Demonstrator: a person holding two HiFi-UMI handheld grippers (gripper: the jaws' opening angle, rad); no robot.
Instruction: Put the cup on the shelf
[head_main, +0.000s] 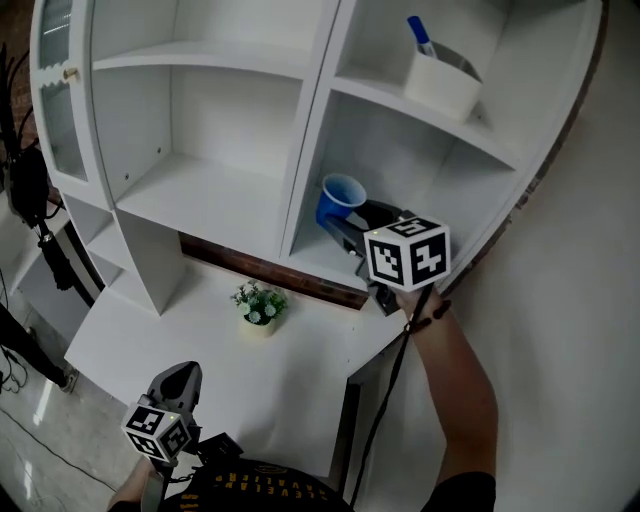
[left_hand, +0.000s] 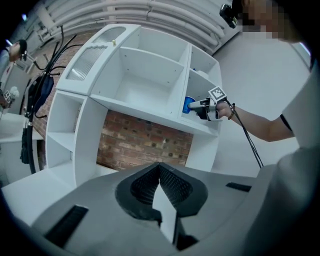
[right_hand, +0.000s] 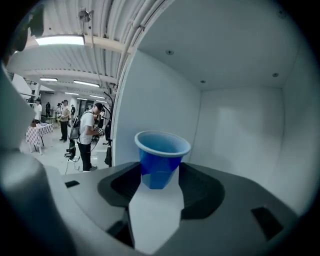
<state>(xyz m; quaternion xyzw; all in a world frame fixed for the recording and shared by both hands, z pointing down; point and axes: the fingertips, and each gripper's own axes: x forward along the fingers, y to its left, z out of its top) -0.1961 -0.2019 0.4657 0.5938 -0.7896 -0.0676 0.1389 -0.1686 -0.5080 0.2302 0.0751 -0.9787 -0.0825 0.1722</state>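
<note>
Now right tongs (head_main: 348, 230) clamp blue cup (head_main: 340, 199) inside shelf bay (head_main: 308, 257); left tongs (head_main: 184, 374) closed, empty; small plant (head_main: 258, 303) below.

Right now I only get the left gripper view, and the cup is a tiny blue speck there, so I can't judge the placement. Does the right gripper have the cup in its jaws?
Observer: Yes. In the right gripper view, the right gripper has its jaws closed on the lower body of the blue cup, which stands upright.
Operator: Anything in the cup?
Observer: No, its inside looks empty.
Operator: What sits above it?
Observer: In the head view, a white holder with a pen in it stands one level higher.
</note>
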